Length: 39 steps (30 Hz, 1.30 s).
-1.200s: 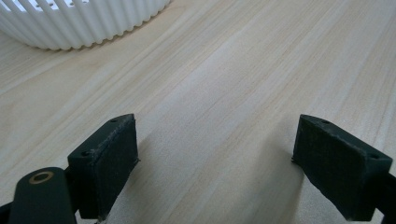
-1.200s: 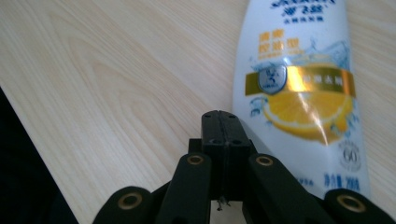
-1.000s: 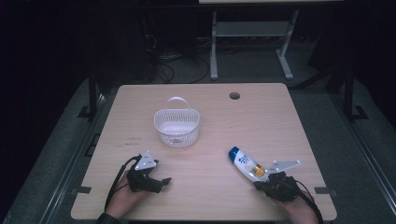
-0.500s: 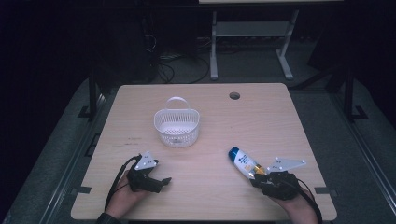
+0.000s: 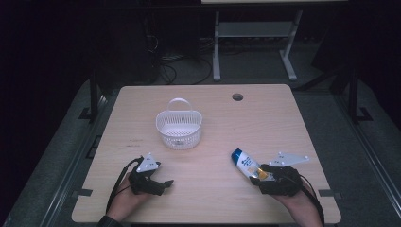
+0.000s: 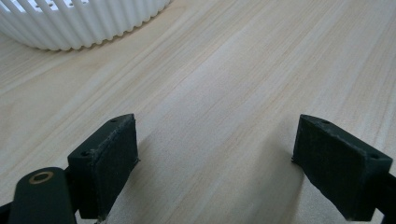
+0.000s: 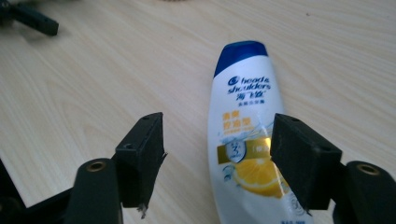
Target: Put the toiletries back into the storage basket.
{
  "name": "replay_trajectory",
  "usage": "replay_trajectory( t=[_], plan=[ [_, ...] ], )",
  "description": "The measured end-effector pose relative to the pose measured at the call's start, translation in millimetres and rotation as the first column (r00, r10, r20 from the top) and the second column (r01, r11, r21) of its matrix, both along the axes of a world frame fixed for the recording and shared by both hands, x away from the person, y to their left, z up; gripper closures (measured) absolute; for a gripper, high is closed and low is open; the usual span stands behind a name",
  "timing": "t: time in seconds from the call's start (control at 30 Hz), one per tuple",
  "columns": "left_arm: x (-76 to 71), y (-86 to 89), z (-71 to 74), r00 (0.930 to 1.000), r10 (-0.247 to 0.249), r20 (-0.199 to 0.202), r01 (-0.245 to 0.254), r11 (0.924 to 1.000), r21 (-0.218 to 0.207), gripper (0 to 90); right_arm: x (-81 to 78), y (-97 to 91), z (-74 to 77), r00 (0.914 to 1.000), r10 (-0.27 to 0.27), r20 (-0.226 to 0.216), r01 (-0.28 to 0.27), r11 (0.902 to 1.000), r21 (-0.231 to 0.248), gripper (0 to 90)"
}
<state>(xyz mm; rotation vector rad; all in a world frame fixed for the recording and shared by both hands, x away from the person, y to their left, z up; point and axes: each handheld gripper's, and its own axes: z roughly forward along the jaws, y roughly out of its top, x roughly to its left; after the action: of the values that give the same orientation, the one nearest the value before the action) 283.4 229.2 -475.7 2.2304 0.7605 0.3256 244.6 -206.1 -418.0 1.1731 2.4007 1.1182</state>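
A white shampoo bottle [image 5: 244,163] with a blue cap lies flat on the wooden table [image 5: 222,118] at the front right, cap pointing away from me. My right gripper [image 5: 259,174] is open and straddles its lower end. In the right gripper view the bottle [image 7: 243,135] lies between the jaws, nearer the right one, and the pads are not pressing it. My left gripper [image 5: 163,176] rests open at the front left, and its jaws frame bare wood in the left gripper view [image 6: 217,140]. A white slatted basket [image 5: 178,128] stands behind it.
The basket's ribbed wall [image 6: 84,23] is in the top left of the left gripper view. A round cable hole [image 5: 237,97] sits near the table's far edge. My left gripper [image 7: 28,18] appears far off in the right gripper view. Dark floor and a metal stand [image 5: 250,42] lie beyond.
My right gripper has edged slightly forward around the bottle's lower end. The bottle, the basket and the left gripper have stayed put.
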Motion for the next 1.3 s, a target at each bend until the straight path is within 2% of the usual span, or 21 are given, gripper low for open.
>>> replay_trajectory(
  t=[0.3, 0.53, 1.1, 1.3],
  plan=[
    [0.0, 0.0, -0.1, 1.0000, 0.000, 0.001, 0.000, 1.0000, -0.001, 12.8, 12.2, -4.5, 10.3, 0.9988, -0.047, 0.011, 0.047, 0.9988, -0.007, 26.8],
    [0.0, -0.2, -0.1, 1.0000, 0.001, 0.002, -0.001, 1.0000, -0.001, 12.8, 23.2, -2.0, 14.3, 0.9987, -0.052, 0.002, 0.052, 0.9986, -0.007, 24.0],
    [0.0, -0.9, -0.2, 1.0000, 0.006, 0.001, -0.006, 1.0000, -0.005, 12.8, 57.4, 21.5, 18.6, 0.9989, -0.043, -0.019, 0.042, 0.9976, -0.055, 22.9],
    [0.1, -0.6, 0.0, 1.0000, 0.003, 0.001, -0.003, 1.0000, 0.000, 12.8, 70.1, 32.7, 13.1, 0.9977, -0.036, -0.058, 0.031, 0.9956, -0.089, 22.9]
  ],
)
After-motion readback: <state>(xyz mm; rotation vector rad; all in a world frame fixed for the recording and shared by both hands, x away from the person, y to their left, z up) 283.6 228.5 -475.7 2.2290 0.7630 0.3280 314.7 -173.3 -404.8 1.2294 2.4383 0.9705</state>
